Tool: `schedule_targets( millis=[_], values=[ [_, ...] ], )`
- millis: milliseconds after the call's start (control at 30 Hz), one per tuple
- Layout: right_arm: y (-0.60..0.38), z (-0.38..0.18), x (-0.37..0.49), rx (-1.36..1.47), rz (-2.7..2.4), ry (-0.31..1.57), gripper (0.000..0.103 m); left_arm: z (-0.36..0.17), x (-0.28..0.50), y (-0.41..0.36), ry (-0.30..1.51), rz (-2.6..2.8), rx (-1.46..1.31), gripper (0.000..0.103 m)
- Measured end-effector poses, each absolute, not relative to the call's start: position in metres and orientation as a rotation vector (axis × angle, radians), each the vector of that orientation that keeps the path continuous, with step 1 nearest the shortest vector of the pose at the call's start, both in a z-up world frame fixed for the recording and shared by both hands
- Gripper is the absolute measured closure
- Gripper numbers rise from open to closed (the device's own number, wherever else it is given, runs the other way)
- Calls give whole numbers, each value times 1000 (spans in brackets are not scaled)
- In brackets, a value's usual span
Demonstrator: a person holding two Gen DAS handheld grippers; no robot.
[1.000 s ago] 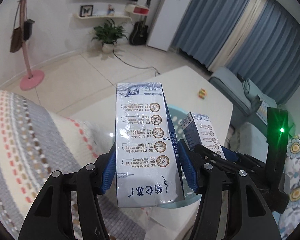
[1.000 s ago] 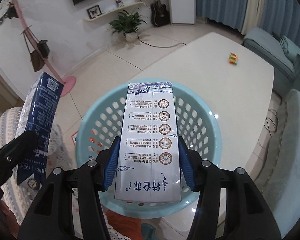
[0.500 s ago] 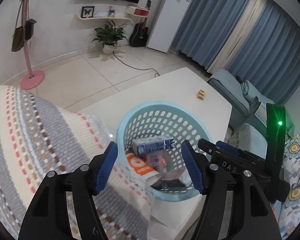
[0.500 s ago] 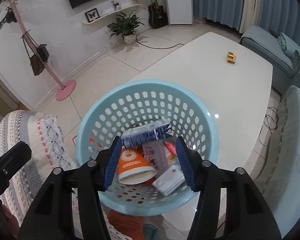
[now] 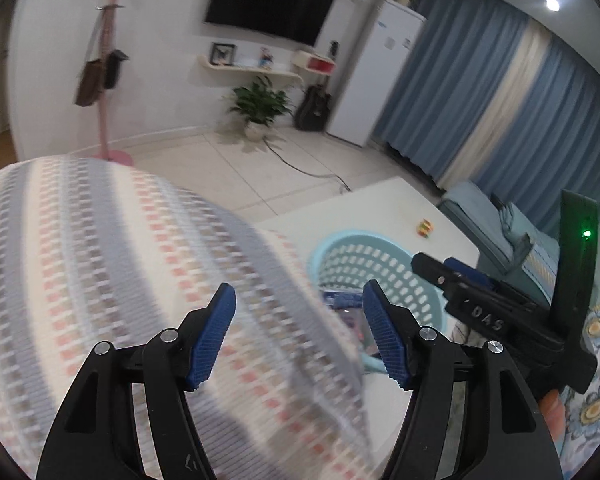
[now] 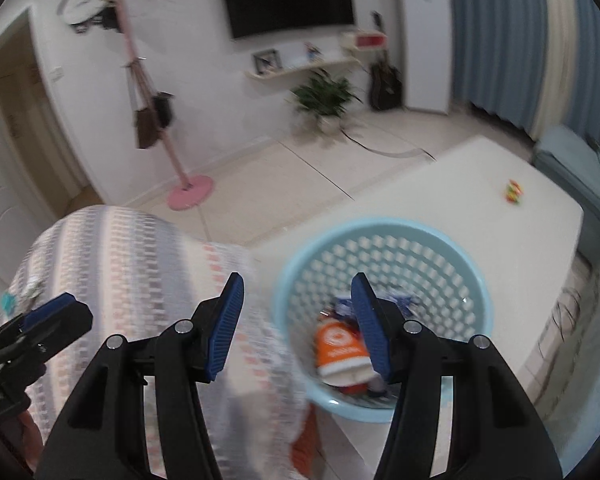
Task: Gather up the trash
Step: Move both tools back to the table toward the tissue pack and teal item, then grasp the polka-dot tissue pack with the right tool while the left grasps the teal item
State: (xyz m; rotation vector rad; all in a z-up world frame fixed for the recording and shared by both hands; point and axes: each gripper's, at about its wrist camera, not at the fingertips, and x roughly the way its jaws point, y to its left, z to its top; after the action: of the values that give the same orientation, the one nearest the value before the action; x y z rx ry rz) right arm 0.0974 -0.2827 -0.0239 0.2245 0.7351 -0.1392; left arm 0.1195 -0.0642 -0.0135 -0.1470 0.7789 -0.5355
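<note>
A light blue perforated basket [image 6: 452, 264] stands on the white table and holds trash: an orange and white cup [image 6: 338, 346] and blue and white cartons [image 6: 342, 302]. It also shows in the left wrist view [image 5: 384, 264], partly hidden by a striped cover. My right gripper [image 6: 296, 328] is open and empty, above the basket's left rim. My left gripper [image 5: 298, 334] is open and empty, over the striped cover, left of the basket. The right gripper also shows in the left wrist view [image 5: 452, 276].
A striped woven cover [image 5: 120, 264] on a sofa arm lies left of the basket. A small coloured cube [image 6: 514, 192] sits on the white table [image 6: 440, 192]. A pink coat stand [image 6: 188, 192], a plant [image 6: 326, 96] and blue sofas [image 5: 496, 220] stand around.
Both grippers opened and dropped their milk cartons into the basket. Since then both have tilted up and drawn back to the left, over the striped cover.
</note>
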Motion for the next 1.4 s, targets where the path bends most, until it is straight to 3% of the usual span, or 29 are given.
schedule_targets(
  millis=[333,600,833,1333,1400],
  values=[
    [-149,10,109,108,117,654,51,9,99,95,679,-246,-234,33],
    [-38,13,127,7,280,665,51,20,101,221,632,-10,-310,29],
    [43,-3,150,-19,404,712,50,-1,142,303,686,124,-382,23],
    [104,-57,195,90,408,872,50,-43,192,328,779,105,-404,25],
    [106,-64,200,120,397,892,50,-43,192,325,781,108,-377,30]
  ],
)
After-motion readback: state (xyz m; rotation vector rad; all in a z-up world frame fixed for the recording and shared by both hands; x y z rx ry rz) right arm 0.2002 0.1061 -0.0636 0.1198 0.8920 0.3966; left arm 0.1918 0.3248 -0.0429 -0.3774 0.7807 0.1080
